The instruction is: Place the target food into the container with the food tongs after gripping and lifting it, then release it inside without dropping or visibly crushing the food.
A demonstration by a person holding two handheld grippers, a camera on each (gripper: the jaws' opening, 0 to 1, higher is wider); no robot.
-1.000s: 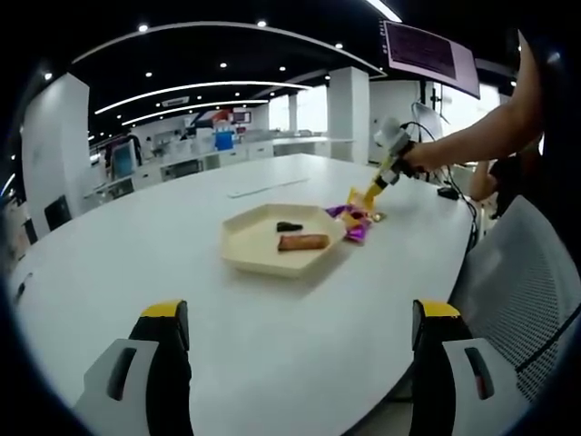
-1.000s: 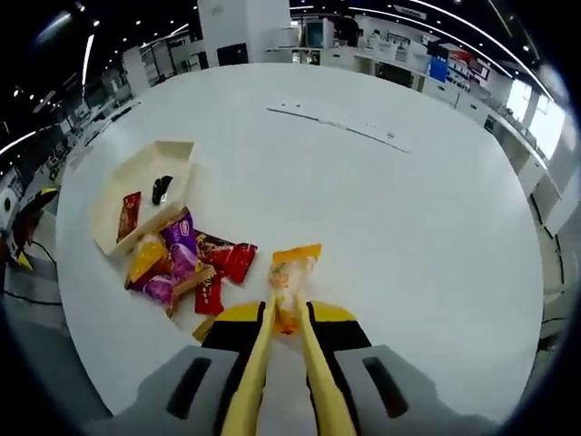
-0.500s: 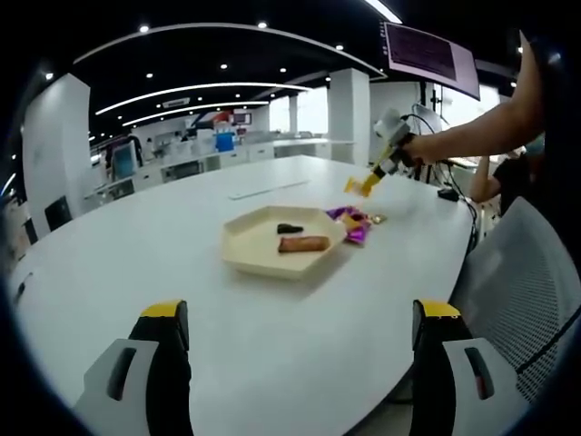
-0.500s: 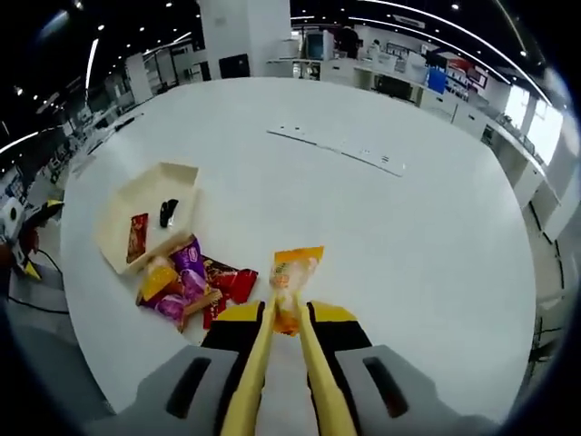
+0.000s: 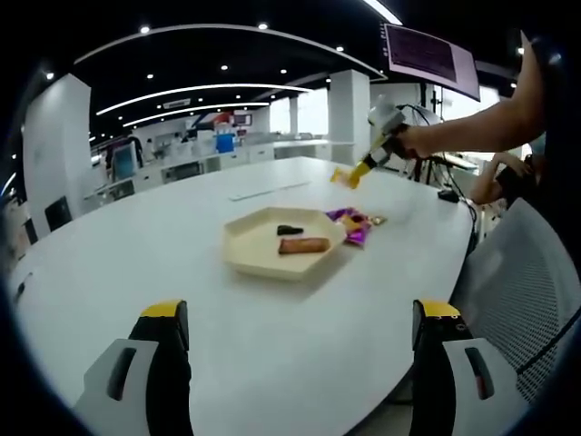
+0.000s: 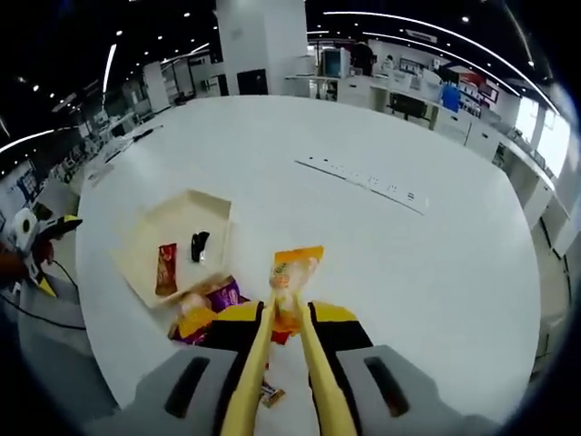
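On the white table [image 5: 136, 272], seen from my left gripper view: one cream hexagonal tray [image 5: 272, 243], sitting flat near the middle. Inside it I count two items, a small black piece [image 5: 290, 228] toward the far side and a reddish-brown bar [image 5: 303, 244] nearer me, lying apart from each other. Just beside the tray's right edge lies a heap of snack packets [image 5: 354, 222], purple the most visible. My left gripper [image 5: 300, 363] hangs low over the near table edge with its two yellow-tipped jaws spread wide and nothing between them.

Above the heap, a person's arm [image 5: 472, 127] reaches in from the right, carrying my right gripper [image 5: 361, 169]. Yellow food tongs [image 5: 368, 163] project from it, and an orange snack packet [image 5: 342, 177] hangs at their tip, clear of the table and up past the tray's far right corner.

In my right gripper view: the tongs [image 6: 281, 363] run up between the jaws, which are pressed in against both arms. The tong tips pinch the orange packet [image 6: 295, 277] at its lower end; it stands upright and looks uncrushed. Below and left sits the tray [image 6: 145, 254], holding the bar [image 6: 166, 269] and the black piece [image 6: 199, 246]. The heap [image 6: 204, 313] lies at the tray's near corner. A small wrapped sweet [image 6: 270, 394] lies apart on the table, beside the tong arms.
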